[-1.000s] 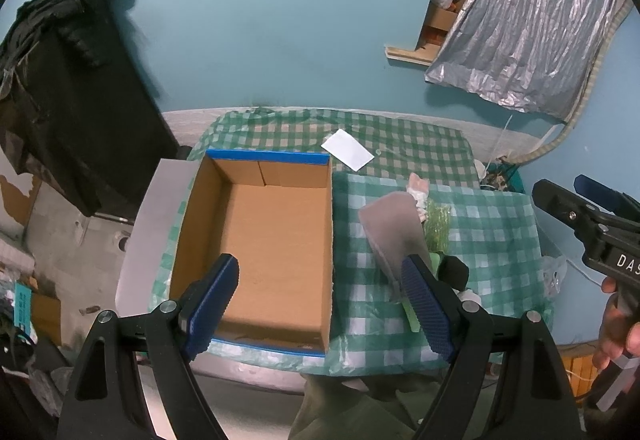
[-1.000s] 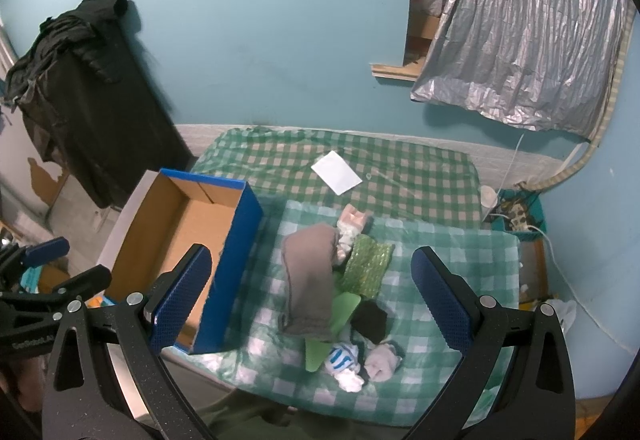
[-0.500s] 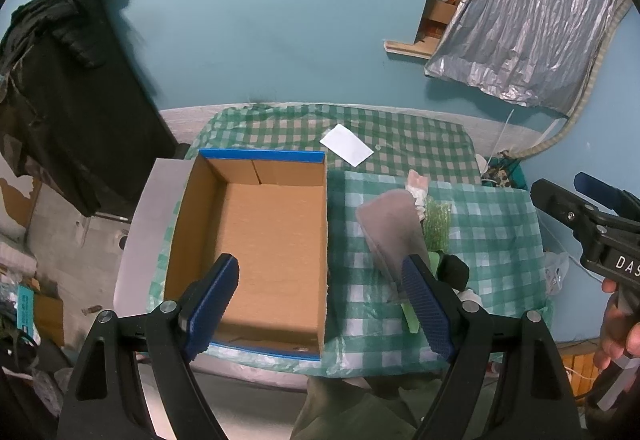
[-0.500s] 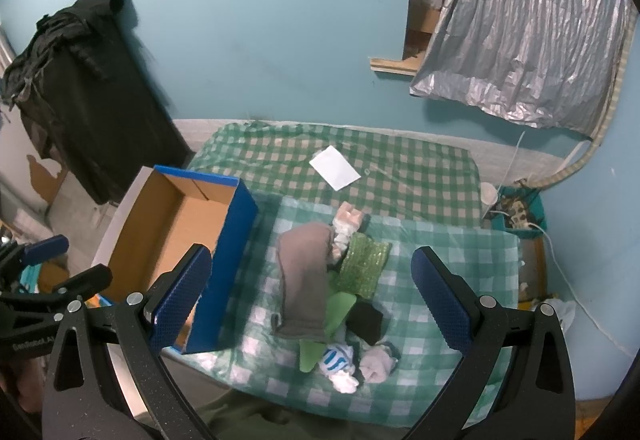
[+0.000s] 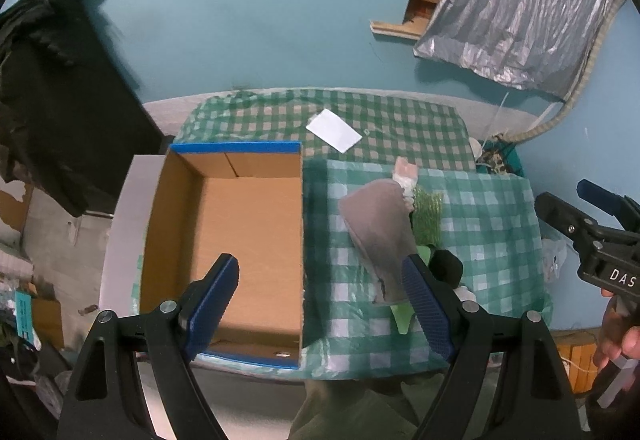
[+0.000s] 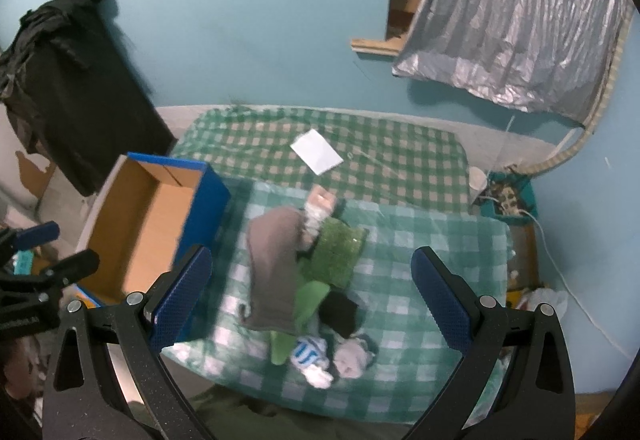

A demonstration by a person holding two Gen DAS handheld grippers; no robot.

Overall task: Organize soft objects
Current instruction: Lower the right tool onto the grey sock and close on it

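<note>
An empty cardboard box with blue edges (image 5: 240,240) (image 6: 148,228) sits on the left of the green checked tablecloth (image 5: 488,224). Right of it lies a pile of soft things: a grey cloth (image 5: 380,228) (image 6: 274,268), a green sparkly piece (image 6: 336,252), a black sock (image 6: 340,314), a blue-and-white striped sock (image 6: 308,354), a grey rolled sock (image 6: 352,360) and a pink-white item (image 6: 318,206). My left gripper (image 5: 320,300) is open and empty, high above the box's right wall. My right gripper (image 6: 310,294) is open and empty, high above the pile.
A white card (image 5: 334,130) lies on the far part of the cloth. A dark garment (image 5: 52,88) hangs at the left on the blue wall. Silver foil sheeting (image 5: 516,0) hangs at the back right. Cables and clutter (image 6: 504,196) lie right of the table.
Both views have drifted slightly, so the box and pile sit a little further left in frame. Both grippers stay open and empty.
</note>
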